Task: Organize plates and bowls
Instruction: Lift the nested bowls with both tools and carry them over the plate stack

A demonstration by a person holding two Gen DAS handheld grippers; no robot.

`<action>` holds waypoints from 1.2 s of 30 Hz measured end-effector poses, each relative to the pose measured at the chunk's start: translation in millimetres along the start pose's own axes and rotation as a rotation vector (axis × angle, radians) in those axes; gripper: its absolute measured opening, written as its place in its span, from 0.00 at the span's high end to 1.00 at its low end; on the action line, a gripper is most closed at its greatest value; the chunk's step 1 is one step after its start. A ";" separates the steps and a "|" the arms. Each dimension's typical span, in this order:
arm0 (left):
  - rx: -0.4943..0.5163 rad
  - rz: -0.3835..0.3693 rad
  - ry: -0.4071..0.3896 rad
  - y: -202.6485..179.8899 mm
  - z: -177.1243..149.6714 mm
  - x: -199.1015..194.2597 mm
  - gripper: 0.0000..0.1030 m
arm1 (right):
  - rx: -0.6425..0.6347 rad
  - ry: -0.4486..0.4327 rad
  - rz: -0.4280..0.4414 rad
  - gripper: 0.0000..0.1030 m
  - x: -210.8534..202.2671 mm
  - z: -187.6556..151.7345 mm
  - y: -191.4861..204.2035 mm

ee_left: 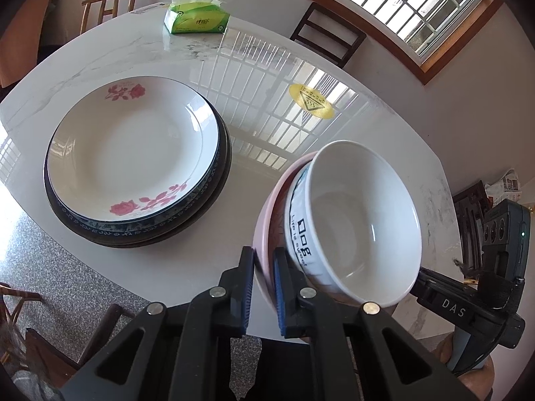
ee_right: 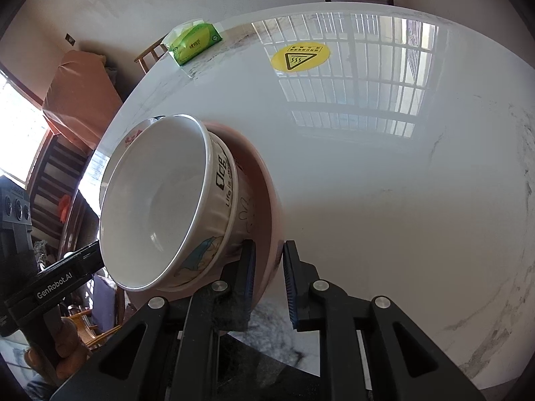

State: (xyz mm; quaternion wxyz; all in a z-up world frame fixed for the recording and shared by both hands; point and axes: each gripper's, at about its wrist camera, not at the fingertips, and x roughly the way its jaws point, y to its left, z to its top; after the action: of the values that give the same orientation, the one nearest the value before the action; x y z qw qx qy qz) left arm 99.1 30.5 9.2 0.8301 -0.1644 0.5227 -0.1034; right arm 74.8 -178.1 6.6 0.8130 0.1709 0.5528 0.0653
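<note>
The left gripper (ee_left: 262, 287) grips the near rim of the pink bowl (ee_left: 264, 234): its fingers (ee_left: 246, 287) are nearly closed, one outside the wall and one inside. The white bowl (ee_left: 361, 220) is nested in the pink bowl, so a single rim grip carries both. The pair appears lifted off the counter (ee_left: 207, 67) and tilted, openings facing right; whether any edge still touches the surface cannot be told.

The right gripper (ee_right: 269, 277) straddles the opposite rim of the pink bowl (ee_right: 264, 200). Its left finger sits against the inside of the wall, but a gap shows between the wall and the right finger (ee_right: 291, 284), so the fingers are partly open and not clamped. Judged purpose: support on the second side to steady the tilted load.

The plate stack (ee_left: 133, 157) rests on the counter left of the bowls, the rose-patterned plate on top of the darker ones. The bowls are held apart from it, which suggests a separate bowl group. A tissue pack (ee_left: 195, 16) and a yellow sticker (ee_left: 312, 102) lie farther back.

Risk: the white bowl is held only by nesting and may slide out if tilted further.
</note>
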 end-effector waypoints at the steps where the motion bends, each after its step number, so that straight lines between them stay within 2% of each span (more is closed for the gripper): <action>1: 0.003 0.003 0.001 -0.8 0.0 0.1 0.90 | 0.010 0.000 0.008 0.83 0.3 0.1 -1.5; 20: 0.031 0.029 -0.003 -13.9 -1.0 -1.0 0.91 | 0.079 0.000 0.052 0.83 4.1 -3.6 -9.1; 36: 0.016 0.036 -0.041 -10.4 3.1 -24.6 0.91 | 0.083 -0.007 0.070 0.83 -3.4 1.1 1.1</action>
State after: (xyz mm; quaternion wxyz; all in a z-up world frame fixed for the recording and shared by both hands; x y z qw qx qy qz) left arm 91.2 29.8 34.9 0.8436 -0.1505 0.5077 -0.0892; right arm 74.6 -178.3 10.4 0.8043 0.2238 0.5460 0.0704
